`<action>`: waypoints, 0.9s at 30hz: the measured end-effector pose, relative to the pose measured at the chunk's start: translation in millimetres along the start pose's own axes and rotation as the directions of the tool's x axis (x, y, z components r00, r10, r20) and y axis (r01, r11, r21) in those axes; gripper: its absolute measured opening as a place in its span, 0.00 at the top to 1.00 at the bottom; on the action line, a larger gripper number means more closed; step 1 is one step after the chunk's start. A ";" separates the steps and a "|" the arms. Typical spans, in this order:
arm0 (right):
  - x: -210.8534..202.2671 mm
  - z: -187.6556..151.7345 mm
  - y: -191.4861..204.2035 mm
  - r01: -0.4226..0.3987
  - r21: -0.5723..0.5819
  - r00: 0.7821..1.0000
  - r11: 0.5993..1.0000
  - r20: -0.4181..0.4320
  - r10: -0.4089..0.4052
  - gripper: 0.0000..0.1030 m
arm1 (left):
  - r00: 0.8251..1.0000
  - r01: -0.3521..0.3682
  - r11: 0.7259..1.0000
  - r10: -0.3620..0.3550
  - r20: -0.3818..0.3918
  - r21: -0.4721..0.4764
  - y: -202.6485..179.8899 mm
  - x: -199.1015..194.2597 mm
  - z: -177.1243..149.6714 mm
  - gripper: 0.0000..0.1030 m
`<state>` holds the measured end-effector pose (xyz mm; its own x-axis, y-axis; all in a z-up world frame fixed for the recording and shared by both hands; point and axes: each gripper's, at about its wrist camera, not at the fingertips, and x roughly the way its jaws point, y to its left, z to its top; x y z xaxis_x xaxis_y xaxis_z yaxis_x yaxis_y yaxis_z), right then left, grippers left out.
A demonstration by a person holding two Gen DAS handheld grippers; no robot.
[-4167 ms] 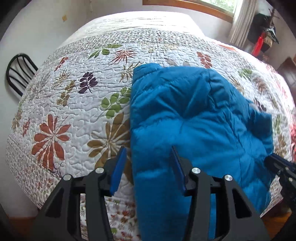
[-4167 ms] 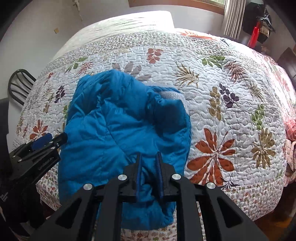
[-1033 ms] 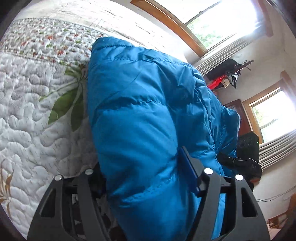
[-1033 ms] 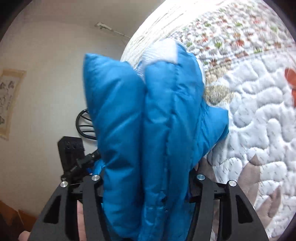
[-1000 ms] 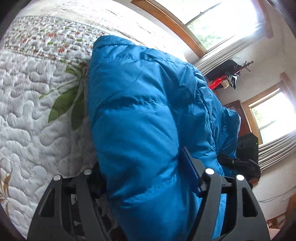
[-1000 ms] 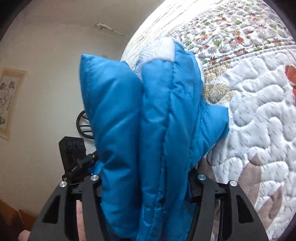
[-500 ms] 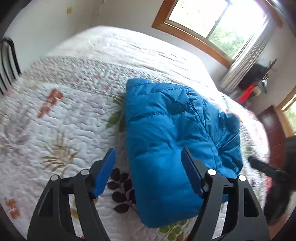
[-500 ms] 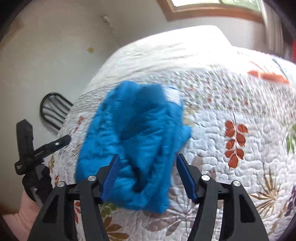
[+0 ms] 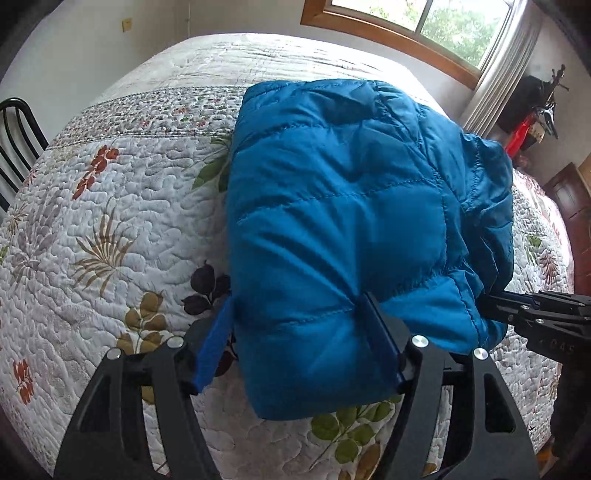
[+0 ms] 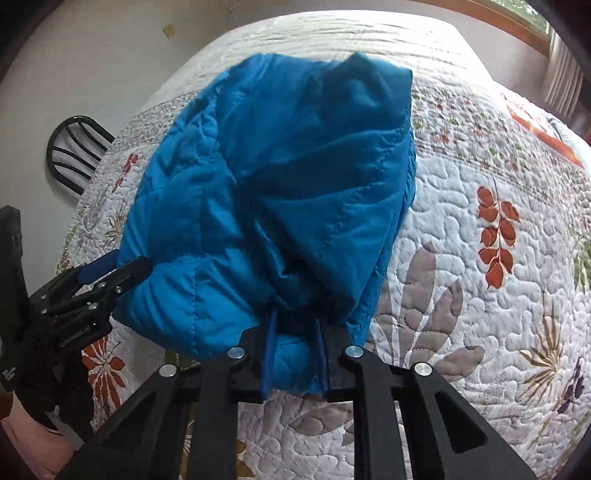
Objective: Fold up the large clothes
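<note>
Left wrist view: blue puffer jacket (image 9: 343,229) lies folded into a thick bundle on the quilted bedspread (image 9: 110,206), near the front edge of the bed, its quilted panels uppermost and a looser folded layer bunched toward the right side. The bedspread is white with printed leaves in rust, green, tan and dark purple, and a band of small flowers runs across it beyond the jacket. Behind the bed, a pale wall and a wood-framed window (image 9: 417,22) with a light curtain (image 9: 498,74) at its right; a dark metal chair back (image 9: 14,140) stands at the left edge of the bed, and something red and black sits by the wall at far right. No containers in sight. Left gripper (image 9: 295,339) angles down over the jacket's near left corner; its blue pads straddle a wide fold of the padding, the right pad pressing a dent into the fabric, so it grasps the jacket. Right wrist view: right gripper (image 10: 293,360) tilts down at the jacket's near right corner, its jaws closing, narrow now, with a pinch of blue fabric squeezed between the pads. A bit of a person's hand shows at lower left there, behind the left gripper.
</note>
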<state>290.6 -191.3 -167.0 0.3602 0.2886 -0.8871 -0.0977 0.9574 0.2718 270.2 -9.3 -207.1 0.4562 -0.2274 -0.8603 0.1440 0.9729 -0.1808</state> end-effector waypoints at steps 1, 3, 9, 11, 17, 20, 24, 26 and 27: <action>4.9 -1.9 -1.7 -0.001 0.001 1.000 1.000 0.002 0.001 0.85 | 1.000 -0.002 1.000 0.002 -0.002 0.003 0.6 2.2 -1.7 0.31; 10.8 -6.0 -1.8 0.002 0.003 1.000 1.000 0.010 -0.002 0.86 | 1.000 -0.011 1.000 0.011 -0.002 0.016 0.4 6.9 -5.2 0.31; 17.8 -11.2 -1.1 0.015 0.006 0.999 1.000 0.045 -0.015 0.86 | 1.000 -0.009 1.000 0.009 -0.004 -0.011 3.9 21.6 -9.2 0.27; 13.0 -11.8 -0.8 0.012 0.000 0.998 1.000 0.055 -0.012 0.86 | 1.000 -0.016 1.000 0.016 0.000 -0.006 2.2 18.0 -6.9 0.29; -44.4 -32.2 5.7 0.009 0.023 0.989 1.000 0.148 -0.012 0.54 | 0.996 -0.088 0.996 0.088 0.029 -0.003 3.0 -31.6 -1.9 0.32; -72.3 -47.8 18.8 0.040 -0.005 0.981 0.999 0.191 -0.038 0.41 | 0.992 -0.100 0.995 0.099 0.080 0.017 -1.0 -65.4 -9.6 0.22; -102.0 -71.2 33.1 0.069 -0.029 0.972 0.997 0.225 -0.060 0.19 | 0.982 -0.159 0.987 0.155 0.105 0.030 -6.7 -95.8 -23.4 0.11; -113.6 -79.8 42.2 0.107 -0.036 0.966 0.994 0.239 -0.096 0.11 | 0.967 -0.225 0.974 0.219 0.132 0.035 -11.4 -109.8 -32.3 0.10; -118.2 -82.5 45.1 0.122 -0.035 0.964 0.992 0.241 -0.110 0.05 | 0.962 -0.241 0.970 0.234 0.142 0.035 -12.5 -115.8 -35.2 0.10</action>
<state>167.1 -181.3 -80.6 0.5814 0.1702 -0.7956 -0.0853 0.9852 0.1484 184.7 6.4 -122.0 0.5967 0.0029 -0.8024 0.0601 0.9970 0.0483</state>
